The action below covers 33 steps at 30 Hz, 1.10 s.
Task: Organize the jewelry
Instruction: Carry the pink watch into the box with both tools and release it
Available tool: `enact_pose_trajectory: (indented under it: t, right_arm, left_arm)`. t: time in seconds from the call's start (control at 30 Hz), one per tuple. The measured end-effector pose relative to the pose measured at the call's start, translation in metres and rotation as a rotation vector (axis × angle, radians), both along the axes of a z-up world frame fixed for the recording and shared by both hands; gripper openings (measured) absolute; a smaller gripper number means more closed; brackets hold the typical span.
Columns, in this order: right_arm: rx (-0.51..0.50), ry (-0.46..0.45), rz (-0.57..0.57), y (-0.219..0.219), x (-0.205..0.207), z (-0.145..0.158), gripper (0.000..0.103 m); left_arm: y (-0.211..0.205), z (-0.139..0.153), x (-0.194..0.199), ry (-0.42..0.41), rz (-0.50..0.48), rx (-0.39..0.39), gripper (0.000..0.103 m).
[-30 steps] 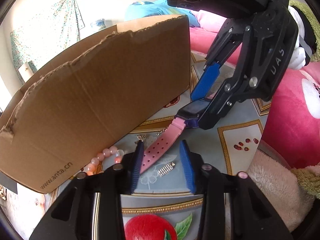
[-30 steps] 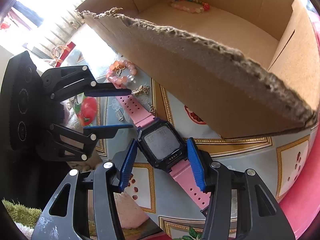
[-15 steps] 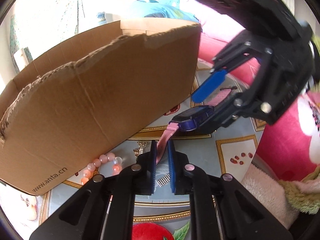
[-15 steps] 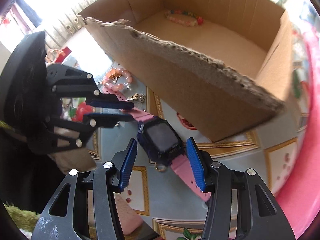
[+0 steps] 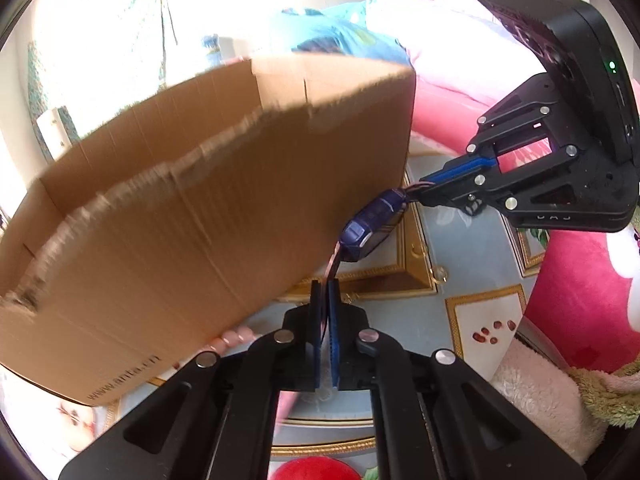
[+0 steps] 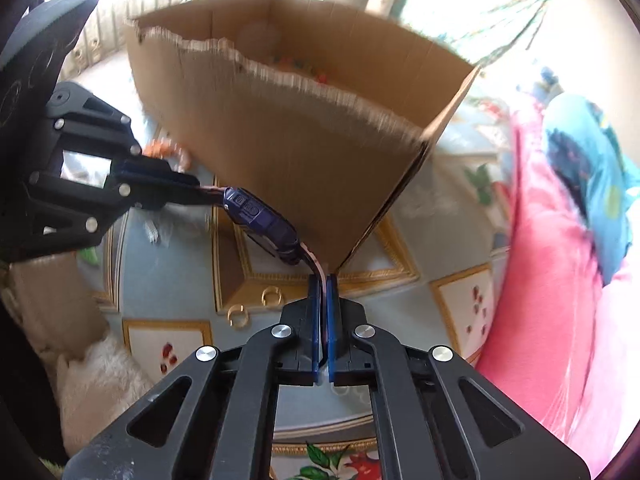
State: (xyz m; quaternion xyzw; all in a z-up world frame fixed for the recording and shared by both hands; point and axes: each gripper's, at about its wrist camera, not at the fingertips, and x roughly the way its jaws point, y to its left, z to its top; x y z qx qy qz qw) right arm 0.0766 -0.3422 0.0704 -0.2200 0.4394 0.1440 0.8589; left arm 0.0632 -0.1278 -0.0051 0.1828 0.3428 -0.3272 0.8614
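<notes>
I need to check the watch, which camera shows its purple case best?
The right wrist view: the watch shows its case side, buttons and a curving pink strap. The left wrist view shows the case smaller, edge-on beside the cardboard box.

Blown-out backlight, motion blur, fisheye warp

Blurred "www.anta.cn" print on the cardboard box point(image 5: 200, 216) outer wall, lower corner
</notes>
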Motion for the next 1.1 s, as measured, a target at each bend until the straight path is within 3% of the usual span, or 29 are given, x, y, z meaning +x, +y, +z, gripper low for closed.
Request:
enact_pose_trajectory:
  t: [0.33, 0.63, 0.83, 1.1]
  right_arm:
    - [-0.001, -0.129, -0.001, 0.053, -0.024, 0.024, 0.001]
    - [0.1, -0.153, -0.019, 0.086, -0.026, 0.086, 0.001]
    - [0.194, 0.013, -0.036, 0.095, 0.033, 0.101, 0.001]
    - [0.199, 0.369, -0.093, 0.101, 0.133, 0.042, 0.001]
  left_arm:
    - [0.024, 0.051, -0.022, -0.128, 0.027, -0.051, 0.003]
    - [0.065, 0.12, -0.025, -0.164, 0.014, -0.135, 0.003]
    - [0.085, 0.142, 0.029, -0.038, 0.059, -0.185, 0.003]
    - [0.086, 0.09, 0.127, 0.27, 0.129, -0.103, 0.003]
